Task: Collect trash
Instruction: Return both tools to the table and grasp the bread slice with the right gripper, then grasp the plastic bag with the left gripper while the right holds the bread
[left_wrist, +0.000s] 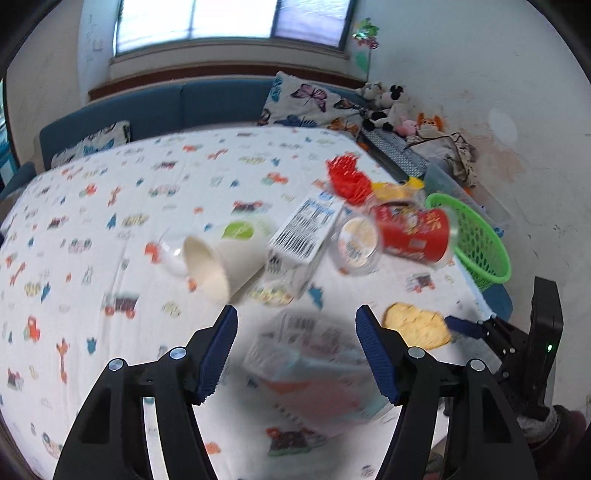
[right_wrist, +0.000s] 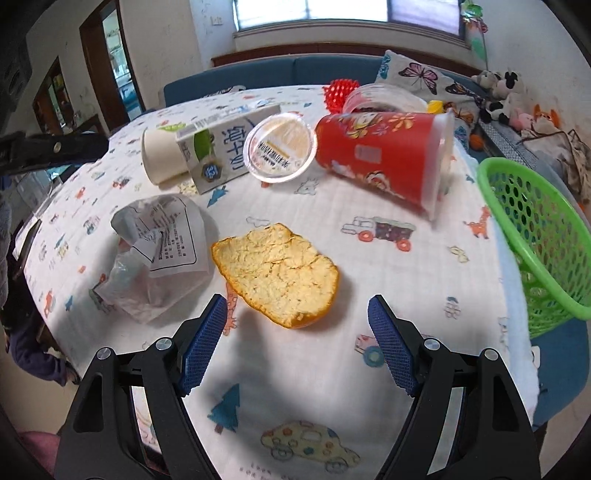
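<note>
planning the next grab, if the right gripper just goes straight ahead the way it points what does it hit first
Most likely the orange peel, lying on the tablecloth just ahead of the open right gripper; depth is approximate.

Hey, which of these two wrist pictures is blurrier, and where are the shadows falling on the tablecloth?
Left wrist view: smeared by motion; the white paper cup and crumpled plastic wrapper between the open left gripper look soft. Right wrist view: sharp; the orange peel shows crisp texture, and the open right gripper casts a dark shadow on the patterned tablecloth beneath it.
</note>
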